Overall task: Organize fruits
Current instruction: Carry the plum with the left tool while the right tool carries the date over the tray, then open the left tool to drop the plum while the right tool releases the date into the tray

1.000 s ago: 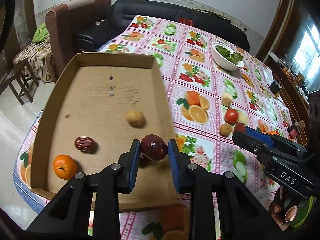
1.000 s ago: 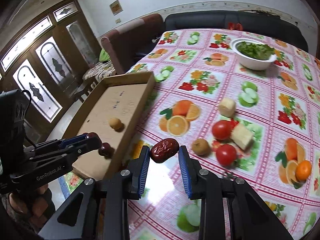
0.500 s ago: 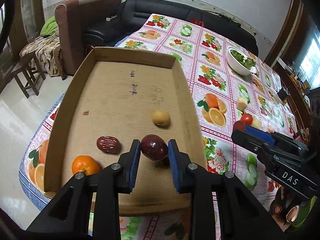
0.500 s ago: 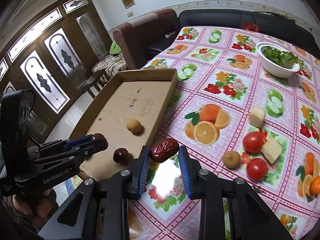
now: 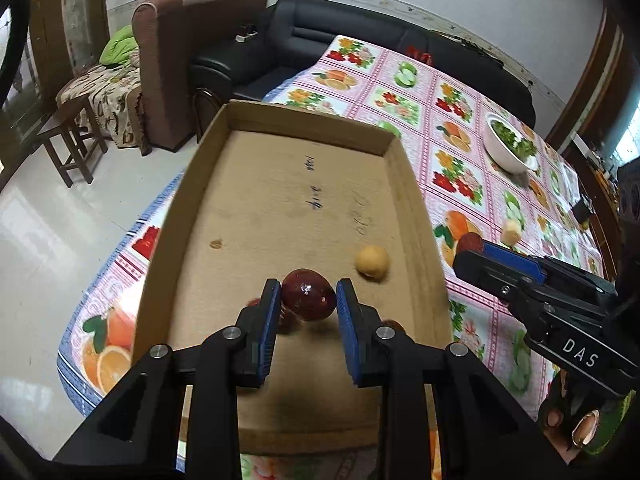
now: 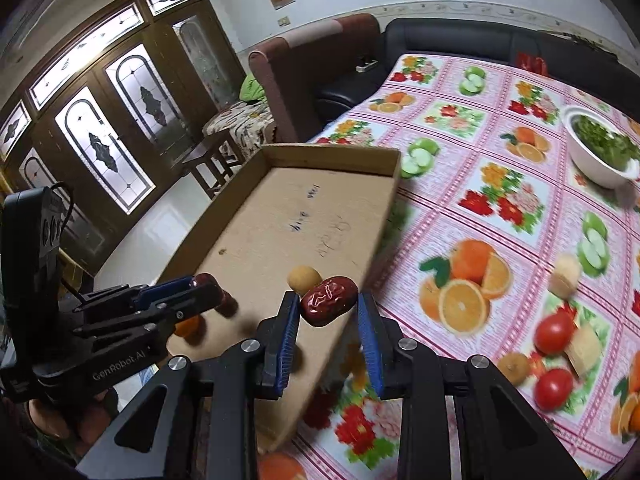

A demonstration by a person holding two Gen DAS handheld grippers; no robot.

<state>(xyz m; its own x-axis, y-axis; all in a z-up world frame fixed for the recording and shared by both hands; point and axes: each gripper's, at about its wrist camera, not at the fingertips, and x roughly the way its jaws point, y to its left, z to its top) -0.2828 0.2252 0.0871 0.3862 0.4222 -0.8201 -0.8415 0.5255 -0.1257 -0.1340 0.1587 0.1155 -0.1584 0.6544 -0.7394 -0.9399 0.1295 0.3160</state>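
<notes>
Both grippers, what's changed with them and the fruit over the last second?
Both have carried their fruit further over the box: the right gripper now holds its date above the box's edge. Both grips are unchanged; the left gripper still clamps the plum.

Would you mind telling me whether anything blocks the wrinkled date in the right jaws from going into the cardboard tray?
Nothing visible does: the date hangs above the tray's near wall; bare floor lies beside the tan fruit.
</notes>
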